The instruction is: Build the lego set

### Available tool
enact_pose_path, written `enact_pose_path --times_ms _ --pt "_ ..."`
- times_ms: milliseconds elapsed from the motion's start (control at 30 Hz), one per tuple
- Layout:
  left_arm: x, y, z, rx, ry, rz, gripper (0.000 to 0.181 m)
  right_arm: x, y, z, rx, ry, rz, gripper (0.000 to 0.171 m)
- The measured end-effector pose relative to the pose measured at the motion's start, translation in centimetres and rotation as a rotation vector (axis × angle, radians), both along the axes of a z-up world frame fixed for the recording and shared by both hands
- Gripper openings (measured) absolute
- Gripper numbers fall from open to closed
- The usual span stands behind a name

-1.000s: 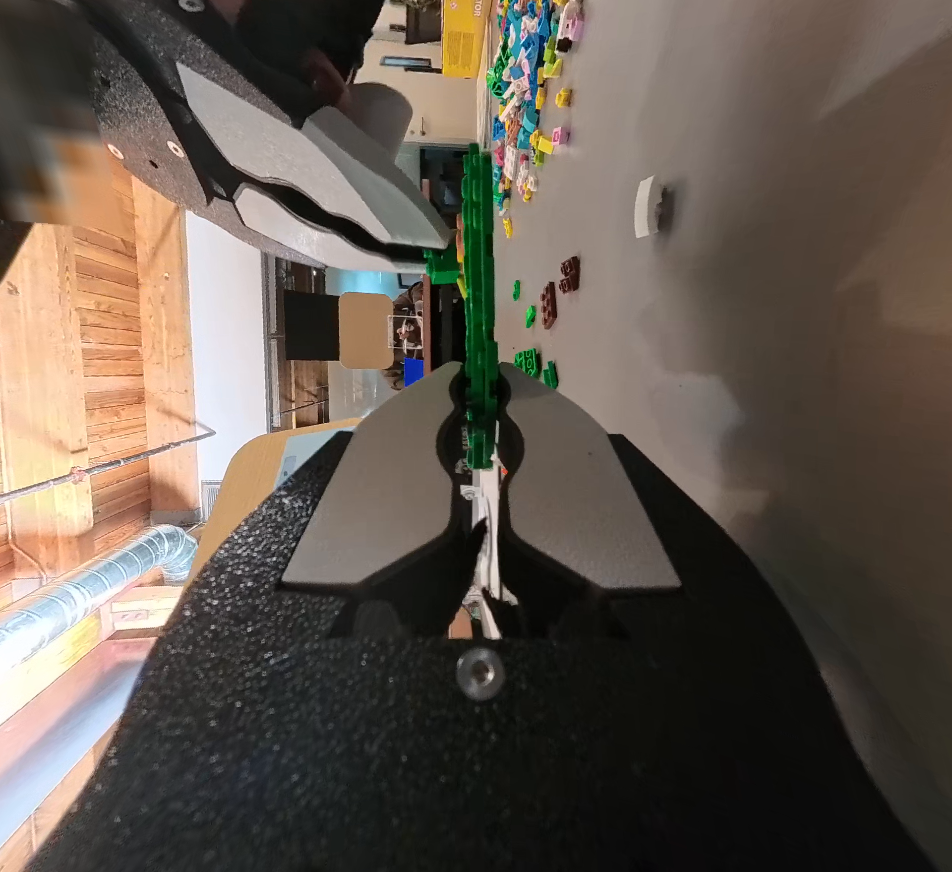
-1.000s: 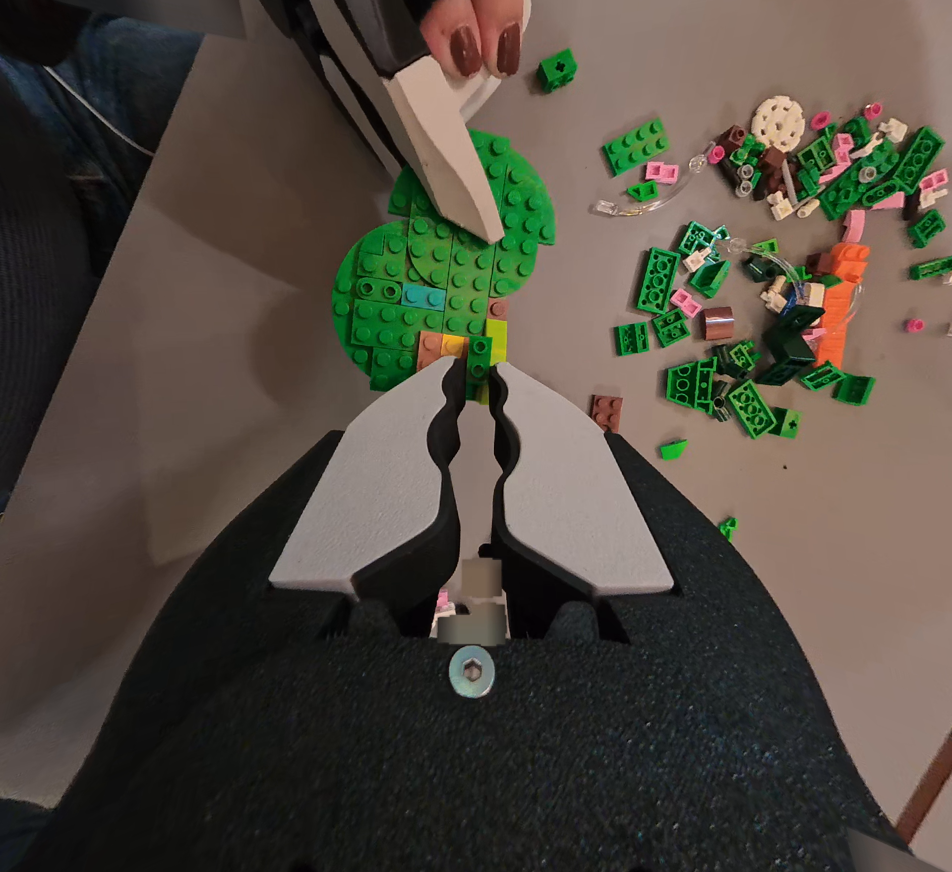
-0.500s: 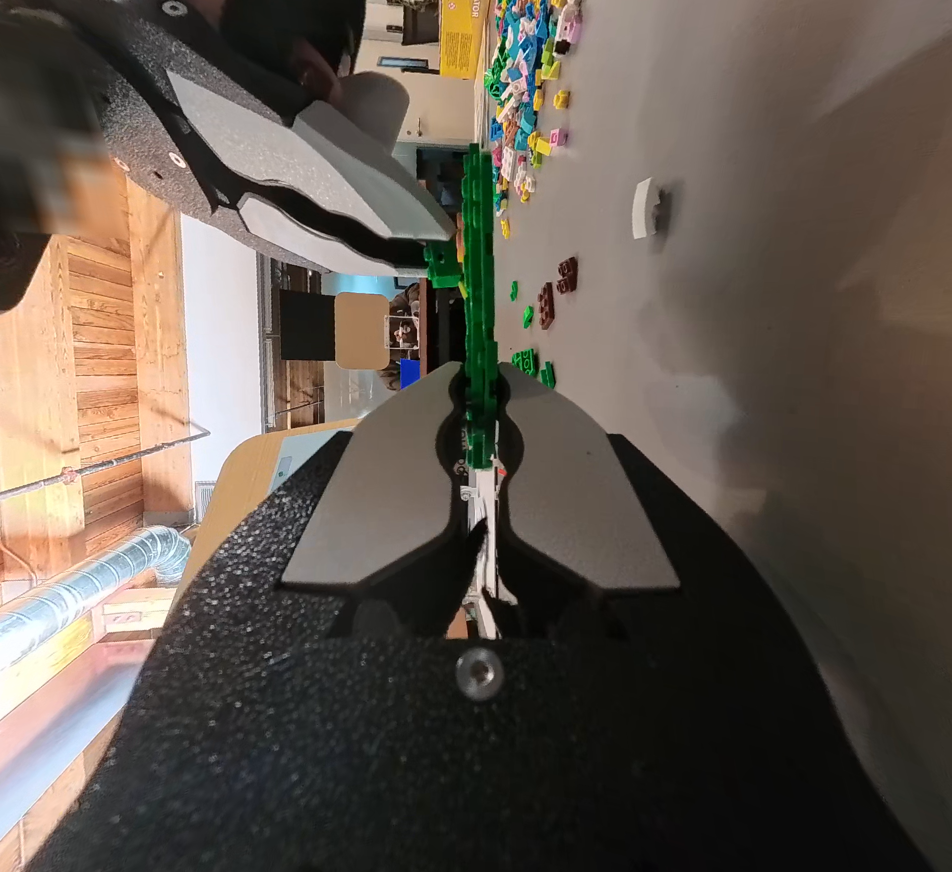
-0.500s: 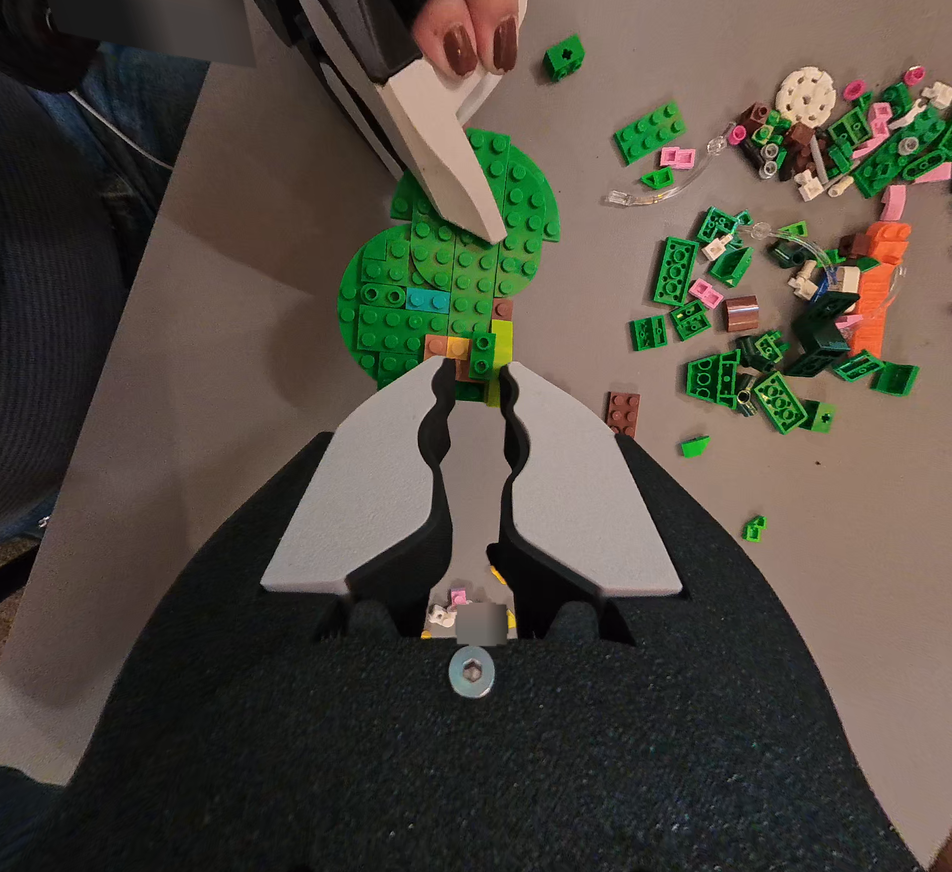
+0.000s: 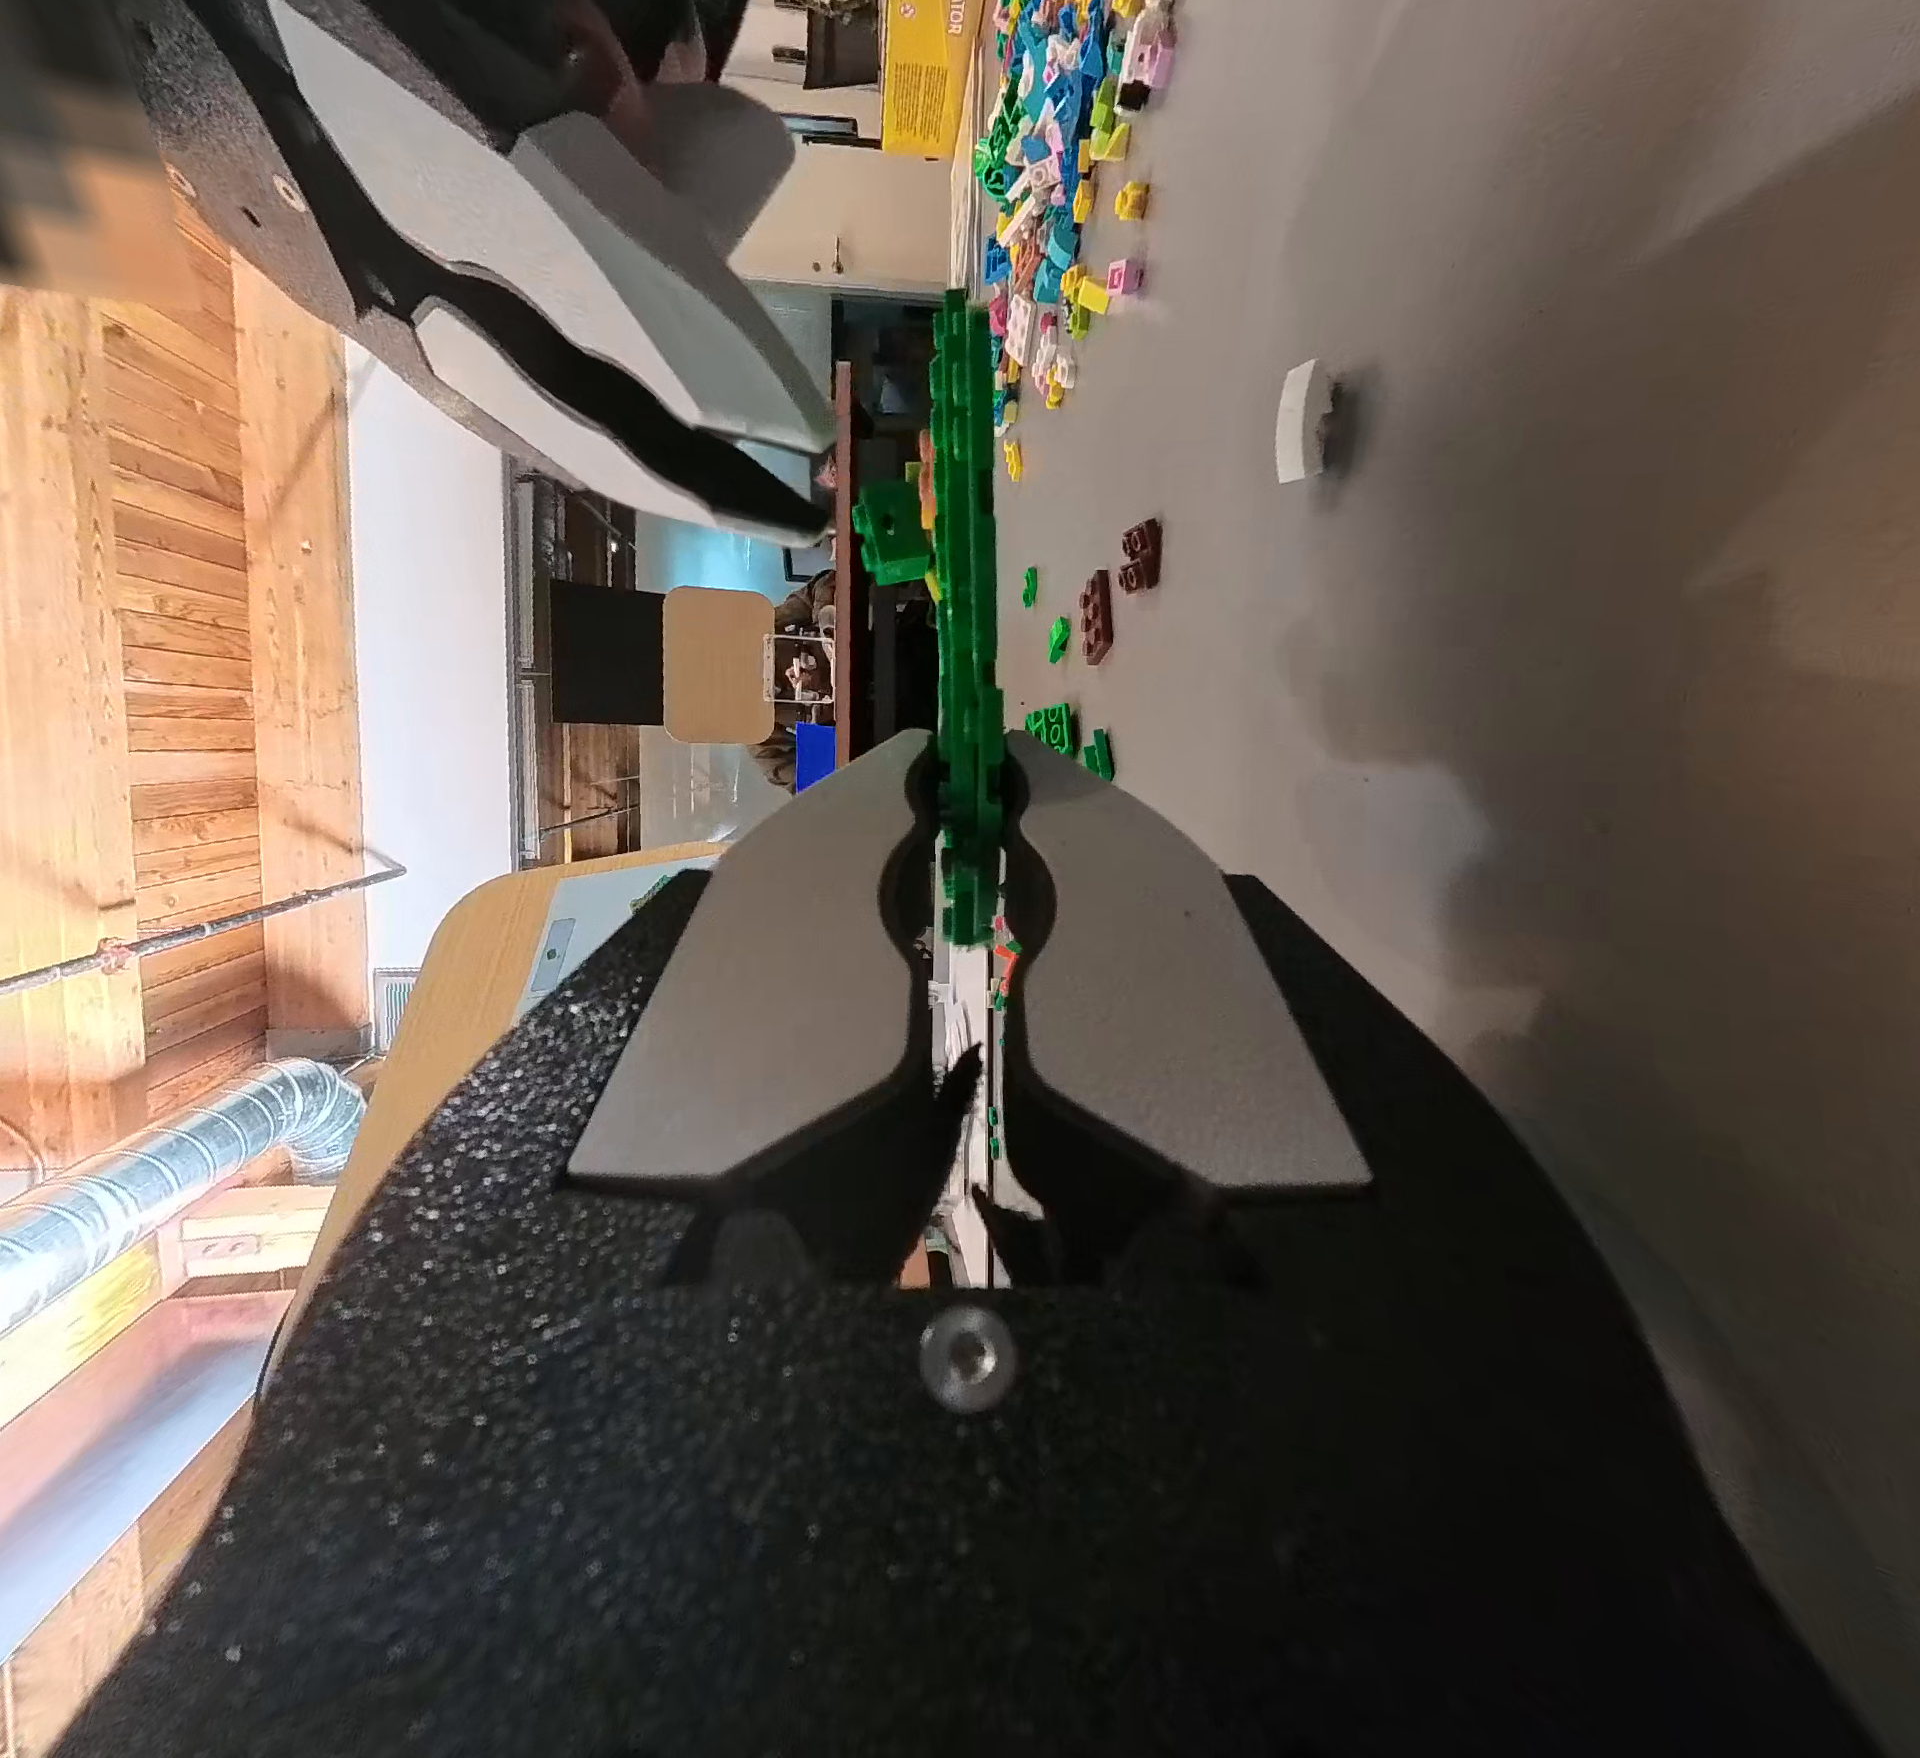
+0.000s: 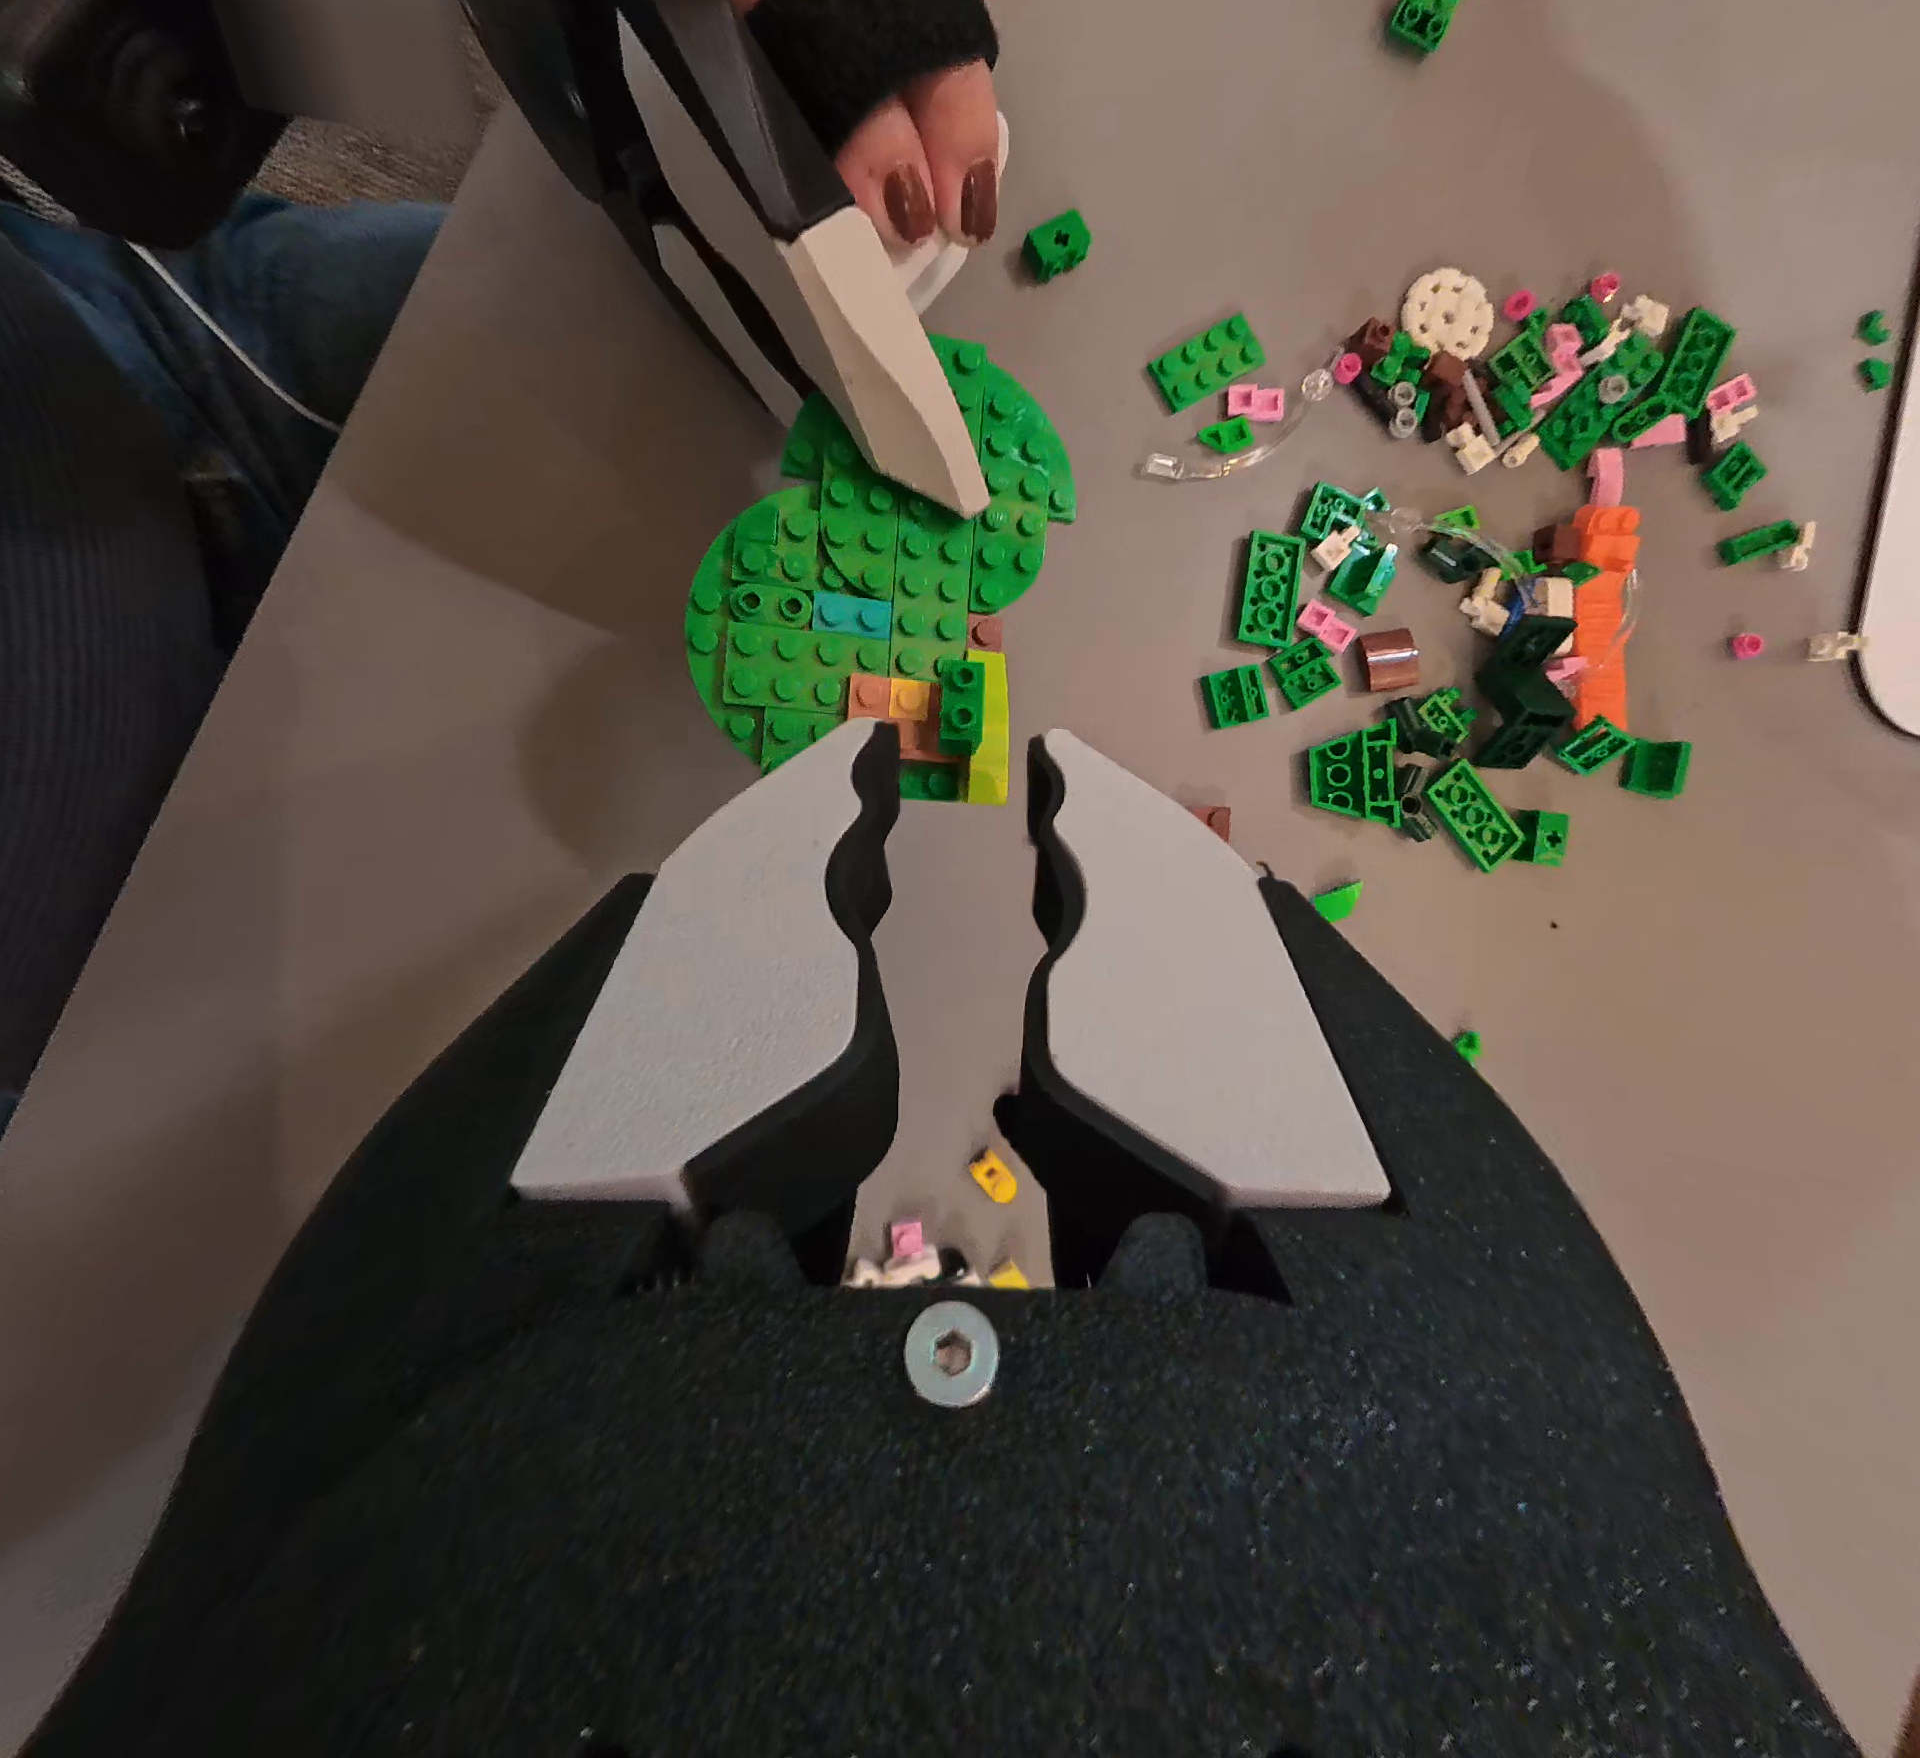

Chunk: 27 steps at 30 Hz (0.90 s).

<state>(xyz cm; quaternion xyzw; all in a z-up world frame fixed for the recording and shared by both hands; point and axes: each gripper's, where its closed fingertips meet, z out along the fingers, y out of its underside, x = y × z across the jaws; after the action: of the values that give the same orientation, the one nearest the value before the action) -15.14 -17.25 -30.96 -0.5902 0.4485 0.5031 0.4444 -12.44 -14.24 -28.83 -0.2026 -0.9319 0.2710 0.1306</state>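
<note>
Two tongs are working one green plate build (image 6: 883, 565): the left tongs (image 5: 971, 763) are clamping its edge, the right tongs (image 6: 961, 752) are hanging parted and empty. Their bodies are hiding part of the table (image 6: 416, 773).

1. The right gripper (image 6: 961, 752), bottom centre, has its jaws parted and empty.
2. Just above it lies a green lego base (image 6: 831, 628).
3. The left gripper (image 6: 961, 498) reaches in from the upper left onto the base's far edge.
4. Loose bricks (image 6: 1486, 628) are scattered at right on the grey table (image 6: 468, 773).

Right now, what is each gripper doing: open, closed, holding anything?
Left gripper: closed on the edge of the green lego base.
Right gripper: open, empty, just short of the base's near edge.
</note>
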Motion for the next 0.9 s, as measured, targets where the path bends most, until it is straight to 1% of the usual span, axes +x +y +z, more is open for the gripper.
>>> enact_pose_path --times_ms 200,300,633,767,900 --pt "0.0 0.0 0.0 0.001 0.001 -0.001 0.008 -0.3 -0.3 -0.8 0.041 0.000 0.015 0.016" --pt "0.0 0.0 0.1 0.005 0.002 -0.002 0.008 -0.4 -0.4 -1.1 0.044 -0.015 0.016 0.008" --pt "-0.1 -0.1 0.5 0.025 0.010 0.002 0.008 -0.1 -0.5 -1.0 -0.041 -0.114 -0.032 0.007" --pt "-0.1 -0.1 0.5 0.029 0.020 0.007 0.008 -0.2 -0.5 -1.0 -0.084 -0.134 -0.071 0.007" --pt "-0.1 -0.1 0.5 0.025 0.017 0.010 0.008 -0.2 -0.4 -1.1 -0.077 -0.123 -0.074 0.008"
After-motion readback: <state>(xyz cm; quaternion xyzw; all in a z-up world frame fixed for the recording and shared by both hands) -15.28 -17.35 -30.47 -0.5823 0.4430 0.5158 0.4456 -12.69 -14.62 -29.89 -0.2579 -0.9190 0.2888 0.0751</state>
